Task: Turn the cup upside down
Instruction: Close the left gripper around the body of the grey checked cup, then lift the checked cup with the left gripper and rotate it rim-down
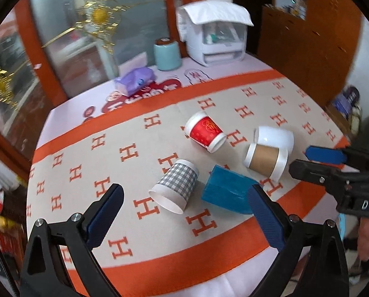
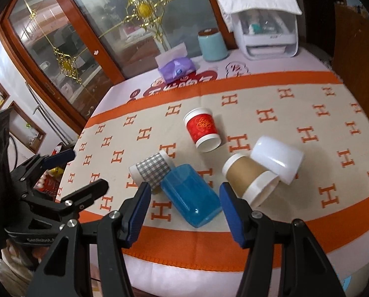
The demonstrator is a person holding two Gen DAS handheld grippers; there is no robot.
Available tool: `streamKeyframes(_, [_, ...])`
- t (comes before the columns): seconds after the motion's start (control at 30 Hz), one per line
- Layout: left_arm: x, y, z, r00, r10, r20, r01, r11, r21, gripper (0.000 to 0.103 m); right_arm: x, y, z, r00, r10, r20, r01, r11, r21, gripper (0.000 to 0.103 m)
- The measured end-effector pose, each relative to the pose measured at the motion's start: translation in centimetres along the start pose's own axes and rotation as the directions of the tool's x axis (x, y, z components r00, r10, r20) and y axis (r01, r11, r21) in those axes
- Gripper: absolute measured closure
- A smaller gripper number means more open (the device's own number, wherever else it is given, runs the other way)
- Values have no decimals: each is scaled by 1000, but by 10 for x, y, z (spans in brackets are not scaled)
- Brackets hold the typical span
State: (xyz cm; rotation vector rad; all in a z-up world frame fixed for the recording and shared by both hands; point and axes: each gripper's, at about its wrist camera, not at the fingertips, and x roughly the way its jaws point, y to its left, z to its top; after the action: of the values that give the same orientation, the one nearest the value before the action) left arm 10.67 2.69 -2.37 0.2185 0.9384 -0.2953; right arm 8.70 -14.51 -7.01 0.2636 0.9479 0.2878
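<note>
Orange-bordered H-print cloth (image 2: 283,128) covers table w/ five cups, all lying on sides. Blue plastic cup (image 2: 192,198) is nearest, just ahead of right gripper (image 2: 184,204); jaws wide open, holding nothing. Kraft-sleeve cup (image 2: 246,173) leans against white cup (image 2: 278,158); gingham cup (image 2: 152,169) touches blue one; red cup (image 2: 203,130) apart. Left gripper (image 1: 184,205) also wide open, empty. Prob. best: straddle blue cup mid-body, close gently (thin wall), avoid nudging gingham.
</note>
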Motion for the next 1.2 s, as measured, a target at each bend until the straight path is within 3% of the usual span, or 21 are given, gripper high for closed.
streamKeyframes(0.13, [32, 7, 9, 994, -60, -86, 67, 995, 74, 4, 24, 0, 6, 999, 12, -51, -11, 1000, 12, 52])
streamKeyframes(0.27, [73, 12, 11, 983, -45, -176, 72, 986, 149, 4, 54, -4, 8, 992, 37, -119, -32, 999, 44, 56])
streamKeyframes(0.4, [115, 13, 12, 958, -42, -285, 101, 975, 197, 4, 76, -9, 4, 984, 47, -172, -35, 997, 74, 57])
streamKeyframes(0.63, [163, 9, 12, 928, 2, -372, 103, 959, 262, 11, 102, -15, -1, 975, 42, -218, -24, 996, 89, 58])
streamKeyframes(0.7, [176, 9, 12, 920, 27, -392, 86, 959, 269, 17, 106, -18, -1, 974, 43, -222, -23, 996, 92, 58])
streamKeyframes(0.77, [190, 11, 12, 902, 19, -431, 99, 963, 250, 39, 108, -21, -1, 973, 45, -225, -24, 995, 96, 58])
streamKeyframes(0.8, [196, 11, 11, 893, 12, -450, 106, 966, 235, 42, 109, -22, -2, 973, 46, -226, -24, 995, 99, 58])
streamKeyframes(1.0, [201, 18, 12, 889, -18, -458, 95, 985, 147, 42, 108, -30, -2, 973, 41, -225, -14, 993, 121, 58])
streamKeyframes(1.2, [157, 26, 8, 900, -34, -435, 43, 999, 10, 43, 88, -28, -4, 982, 56, -182, -34, 992, 123, 58])
